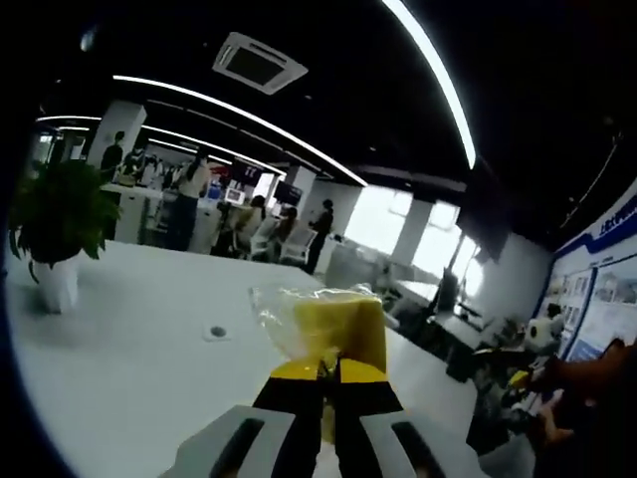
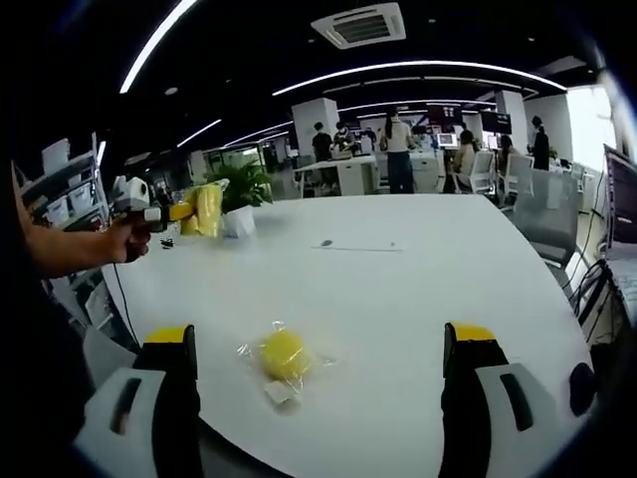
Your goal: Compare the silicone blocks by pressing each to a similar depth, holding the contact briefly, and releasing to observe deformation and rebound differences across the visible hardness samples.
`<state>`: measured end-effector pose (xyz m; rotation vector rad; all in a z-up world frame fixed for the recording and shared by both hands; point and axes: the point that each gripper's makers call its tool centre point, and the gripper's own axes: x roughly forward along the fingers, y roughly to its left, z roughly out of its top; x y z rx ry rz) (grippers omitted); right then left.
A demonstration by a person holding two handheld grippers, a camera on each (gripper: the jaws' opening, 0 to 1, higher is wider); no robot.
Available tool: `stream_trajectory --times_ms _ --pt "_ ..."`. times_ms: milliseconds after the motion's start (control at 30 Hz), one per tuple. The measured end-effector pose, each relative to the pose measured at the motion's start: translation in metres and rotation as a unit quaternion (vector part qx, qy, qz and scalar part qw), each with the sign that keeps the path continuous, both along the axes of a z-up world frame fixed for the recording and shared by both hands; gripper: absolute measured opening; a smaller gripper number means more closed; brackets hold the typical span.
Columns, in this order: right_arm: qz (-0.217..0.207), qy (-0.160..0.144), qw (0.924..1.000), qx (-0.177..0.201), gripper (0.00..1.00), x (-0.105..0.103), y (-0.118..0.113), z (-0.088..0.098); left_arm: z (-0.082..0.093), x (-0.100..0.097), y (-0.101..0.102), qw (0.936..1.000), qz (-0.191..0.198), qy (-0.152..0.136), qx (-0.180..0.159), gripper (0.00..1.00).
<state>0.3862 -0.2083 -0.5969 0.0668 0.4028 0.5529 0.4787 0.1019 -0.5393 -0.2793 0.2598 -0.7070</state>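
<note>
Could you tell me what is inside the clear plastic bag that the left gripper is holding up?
A yellow silicone block sits inside the clear bag; the left gripper covers its lower edge.

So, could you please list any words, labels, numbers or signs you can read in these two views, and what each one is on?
No text can be read in either view.
Wall posters: printed panels under a blue band, too blurred to read.
Bagged yellow block in the left gripper: no legible label.
Bagged yellow block on the table: a small pale tag at the bag's edge, too small to read.
Distant screens: blurred.
</note>
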Motion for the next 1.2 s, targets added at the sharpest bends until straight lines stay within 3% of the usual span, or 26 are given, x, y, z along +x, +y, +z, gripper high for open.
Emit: stream_trajectory --times_ms 100,400,733,1000,1200 --pt "0.005 -0.007 0.9999 0.005 0.96 0.004 0.001 0.007 0.018 -0.001 0.000 0.9998 -0.004 -0.019 -0.004 0.00" --pt "0.026 -0.039 0.9988 0.013 0.96 0.018 0.007 0.043 0.042 -0.008 0.002 0.9990 -0.002 -0.044 0.007 0.00" --pt "0.038 -0.055 0.9976 0.018 0.96 0.029 0.006 0.066 0.074 -0.015 0.008 0.9971 0.007 -0.076 -0.003 0.00" --pt "0.063 -0.072 0.9952 0.019 0.96 0.033 0.020 0.089 0.100 -0.024 -0.004 0.9946 -0.013 -0.102 0.008 0.00" --pt "0.080 -0.075 0.9937 0.022 0.96 0.037 0.027 0.104 0.106 -0.030 -0.012 0.9934 -0.023 -0.111 0.016 0.00"
